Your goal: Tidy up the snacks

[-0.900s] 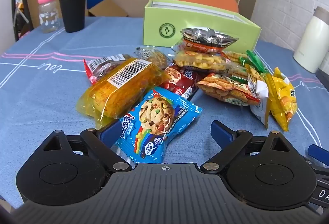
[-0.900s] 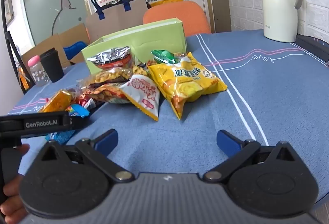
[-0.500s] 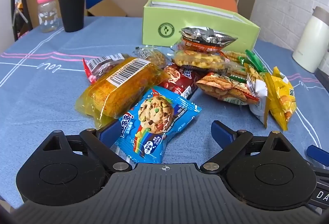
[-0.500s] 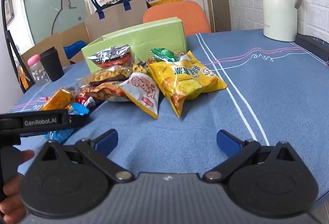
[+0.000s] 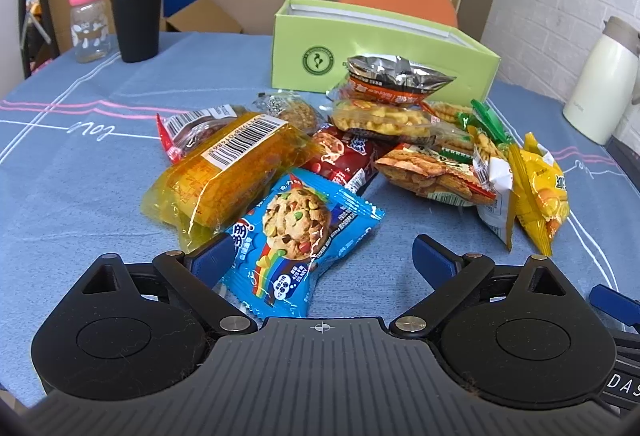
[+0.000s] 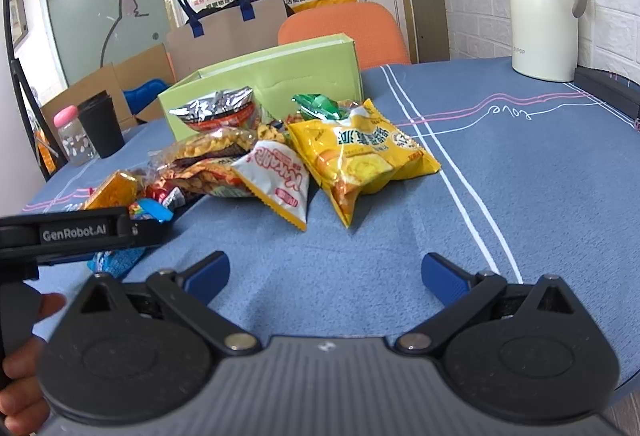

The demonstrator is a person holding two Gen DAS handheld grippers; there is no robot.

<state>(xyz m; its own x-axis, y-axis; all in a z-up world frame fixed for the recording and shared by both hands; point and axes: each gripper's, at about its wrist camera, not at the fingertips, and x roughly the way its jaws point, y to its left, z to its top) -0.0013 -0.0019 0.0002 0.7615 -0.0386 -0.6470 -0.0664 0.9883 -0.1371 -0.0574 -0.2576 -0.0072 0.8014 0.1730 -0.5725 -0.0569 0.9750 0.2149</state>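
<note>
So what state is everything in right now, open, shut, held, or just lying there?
Left claw: open, blue cookie packet lying between its fingers, not pinched.
Right claw: open, nothing between its fingers.
Green box: lid off, open at the top.
Black cup: upright, lid on.
Pink-capped bottle: upright, capped.
White jug: upright, lid shut.
Yellow chip bag: sealed, lying flat.

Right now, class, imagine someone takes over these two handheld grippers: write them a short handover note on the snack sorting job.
Left gripper: open, holding nothing; blue cookie packet lies between its fingers.
Right gripper: open, empty, over bare tablecloth.
Snacks: all piled on the cloth in front of the green box; yellow chip bag nearest the right gripper.
Done: nothing seen moved to the box.
Left: every packet.
</note>
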